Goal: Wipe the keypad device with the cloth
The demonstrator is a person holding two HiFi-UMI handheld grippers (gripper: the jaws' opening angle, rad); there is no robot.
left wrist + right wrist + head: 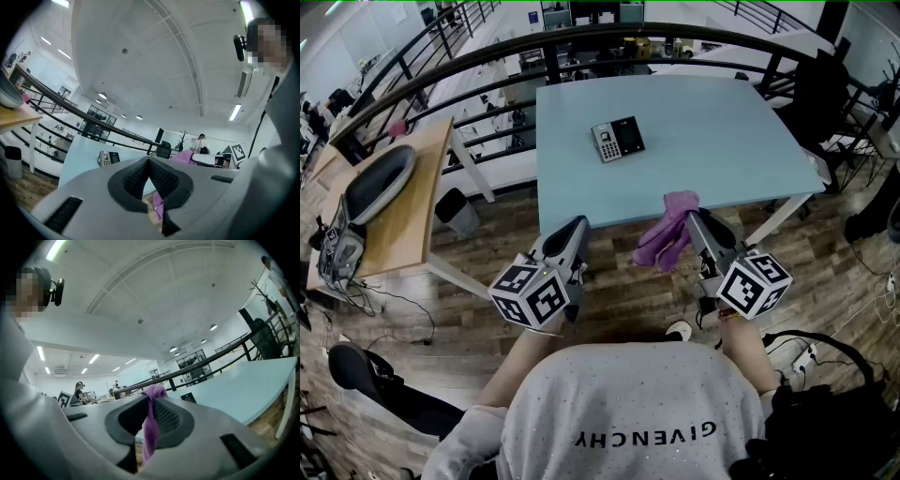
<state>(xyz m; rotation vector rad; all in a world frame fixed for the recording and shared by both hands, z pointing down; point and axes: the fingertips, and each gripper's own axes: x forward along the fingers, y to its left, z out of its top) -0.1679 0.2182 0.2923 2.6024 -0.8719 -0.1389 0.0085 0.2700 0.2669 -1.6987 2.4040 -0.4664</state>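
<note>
Cloth hangs pinched between right gripper jaws; left gripper closed, empty.

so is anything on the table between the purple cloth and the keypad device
Nothing visible. Only bare light blue tabletop lies between the purple cloth, clamped in the right gripper at the table's near edge, and the black and grey keypad device.

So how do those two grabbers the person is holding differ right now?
The right gripper holds the purple cloth, which dangles from it; the left gripper holds nothing. The left gripper's pads touch each other; the right gripper's have cloth between. Both are shut, near the table edge.
</note>
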